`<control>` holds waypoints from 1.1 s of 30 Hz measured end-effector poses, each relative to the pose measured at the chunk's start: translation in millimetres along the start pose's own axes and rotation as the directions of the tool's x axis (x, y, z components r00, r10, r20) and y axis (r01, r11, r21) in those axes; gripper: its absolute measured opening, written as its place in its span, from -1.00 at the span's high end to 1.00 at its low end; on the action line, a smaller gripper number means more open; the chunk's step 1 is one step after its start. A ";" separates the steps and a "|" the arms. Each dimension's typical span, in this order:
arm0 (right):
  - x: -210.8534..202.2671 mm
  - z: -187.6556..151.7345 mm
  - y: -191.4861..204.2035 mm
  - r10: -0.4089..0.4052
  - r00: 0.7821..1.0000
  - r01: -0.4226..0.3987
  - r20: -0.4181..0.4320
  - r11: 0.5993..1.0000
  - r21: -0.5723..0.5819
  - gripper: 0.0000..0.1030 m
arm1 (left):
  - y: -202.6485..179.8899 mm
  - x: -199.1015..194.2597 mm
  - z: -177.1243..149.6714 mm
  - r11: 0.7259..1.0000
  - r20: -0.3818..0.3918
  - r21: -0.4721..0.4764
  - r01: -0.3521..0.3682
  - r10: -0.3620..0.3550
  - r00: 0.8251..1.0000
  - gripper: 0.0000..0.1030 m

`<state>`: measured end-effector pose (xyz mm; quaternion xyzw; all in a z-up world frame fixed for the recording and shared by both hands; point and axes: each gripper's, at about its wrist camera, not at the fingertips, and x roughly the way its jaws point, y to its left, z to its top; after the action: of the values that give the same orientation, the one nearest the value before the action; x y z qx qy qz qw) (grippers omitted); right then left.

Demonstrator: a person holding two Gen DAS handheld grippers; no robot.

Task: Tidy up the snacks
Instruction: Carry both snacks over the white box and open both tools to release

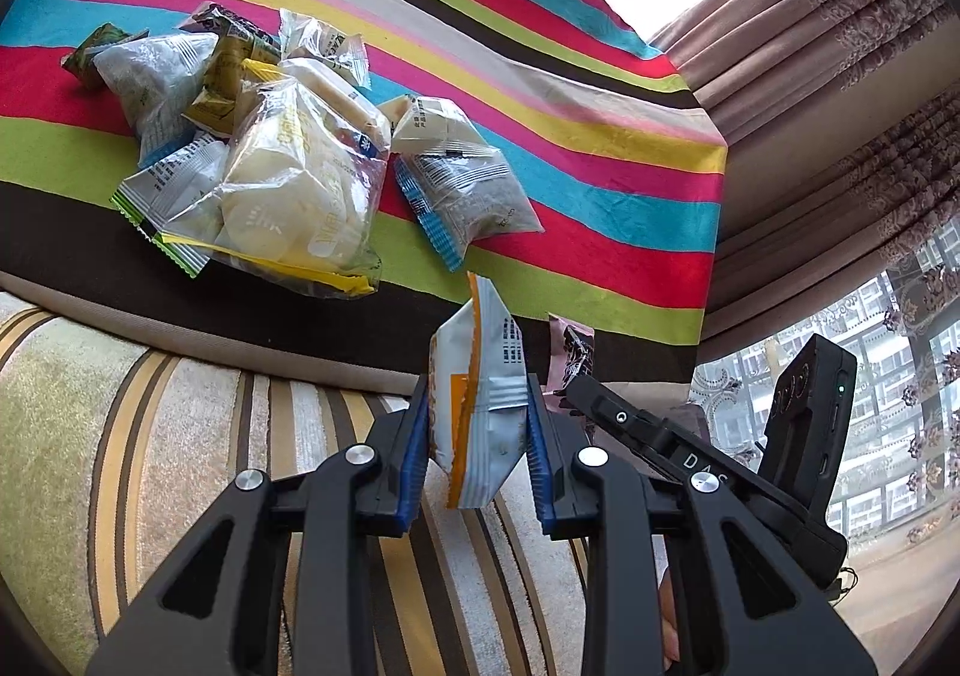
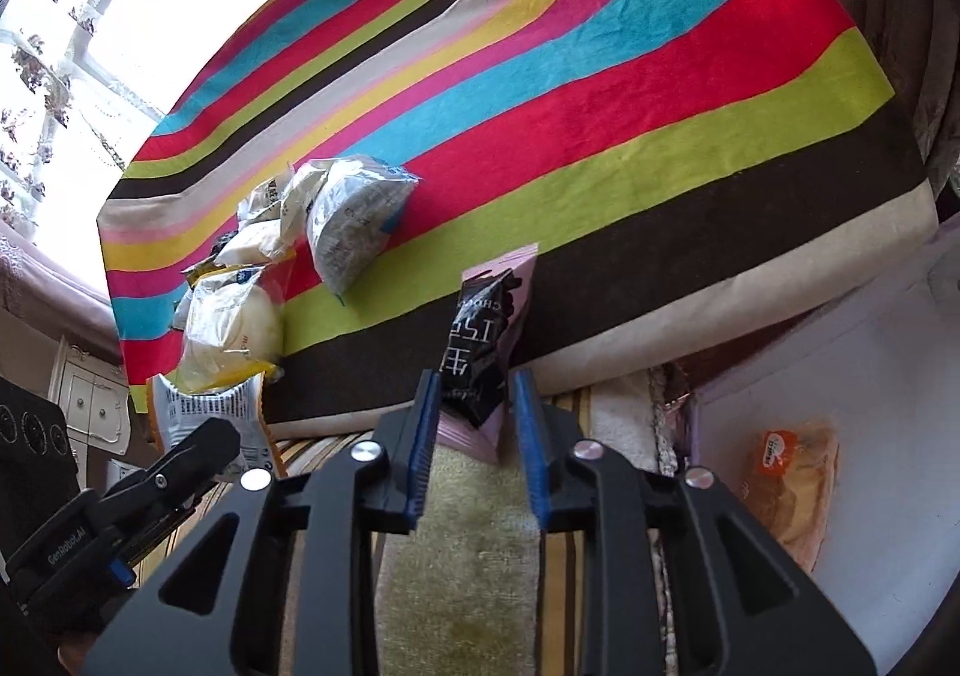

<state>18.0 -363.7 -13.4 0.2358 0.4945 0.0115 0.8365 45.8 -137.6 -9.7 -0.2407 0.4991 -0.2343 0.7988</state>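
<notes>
Pink packet [image 2: 486,352] sits loose between right jaws; left jaws clench white packet [image 1: 480,406], half hidden.

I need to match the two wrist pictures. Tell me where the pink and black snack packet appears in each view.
Left wrist view: the pink and black snack packet peeks out right of centre, behind the right hand-held gripper.
Right wrist view: it stands at centre, between the blue pads; contact with the pads is unclear.
Shared landmark: the blue-edged clear packet on the striped cloth.
</notes>
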 end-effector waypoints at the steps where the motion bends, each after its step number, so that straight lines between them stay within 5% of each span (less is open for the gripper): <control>1: 2.5 1.7 2.7 -0.014 1.000 0.014 -0.004 1.000 -0.007 0.21 | 0.3 -0.1 0.4 1.000 0.000 0.000 0.001 -0.001 1.000 0.50; 10: 23.9 22.5 12.5 -0.096 0.995 0.096 0.000 0.995 -0.040 0.28 | -3.0 1.5 0.1 1.000 -0.001 0.021 -0.009 0.009 1.000 0.50; 12: 25.0 21.0 10.6 -0.070 0.998 0.070 -0.001 0.997 -0.036 0.67 | -7.0 4.1 -1.0 1.000 -0.007 0.027 -0.012 0.012 1.000 0.50; 18: -3.9 17.5 -7.4 -0.007 0.998 0.008 0.065 1.000 -0.014 0.67 | -31.3 14.1 -6.7 0.997 -0.035 0.081 0.003 -0.001 0.999 0.50; 33: -71.3 -20.5 -145.1 -0.082 0.987 0.054 0.138 0.979 0.198 0.67 | -123.3 74.2 -41.2 0.961 -0.219 0.227 0.155 -0.104 0.970 0.50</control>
<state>-66.6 -502.8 -21.9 0.2991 0.4388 -0.0826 0.8433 20.9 -284.9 -0.2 -0.1481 0.5295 -0.3692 0.7493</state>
